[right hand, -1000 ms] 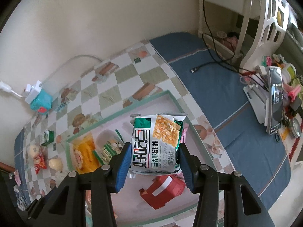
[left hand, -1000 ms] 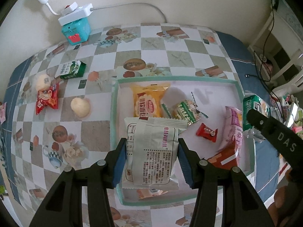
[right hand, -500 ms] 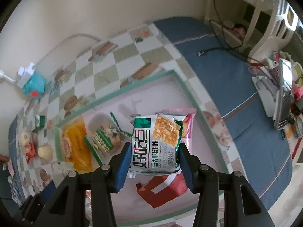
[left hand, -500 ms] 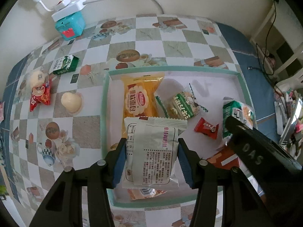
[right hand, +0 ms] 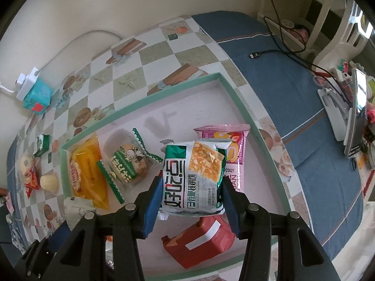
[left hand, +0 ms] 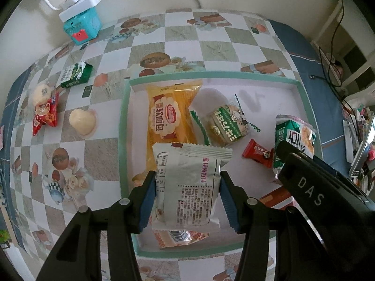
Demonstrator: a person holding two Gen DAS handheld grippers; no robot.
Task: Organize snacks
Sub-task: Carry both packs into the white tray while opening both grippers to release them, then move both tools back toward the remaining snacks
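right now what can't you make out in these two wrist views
- Orange-and-white wrapper, left wrist view: mostly hidden under the white packet in the left gripper.
- Red carton, right wrist view: its top is covered by the green walnut-cake packet in the right gripper.
- Pink packet, right wrist view: its middle is hidden behind the same green packet.
- Fine print on the white packet: too small to read.

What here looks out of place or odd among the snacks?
Four snacks lie outside the tray, on the tablecloth to its left: green packet, red packet and two pale round cakes. Nothing looks spilled or torn.
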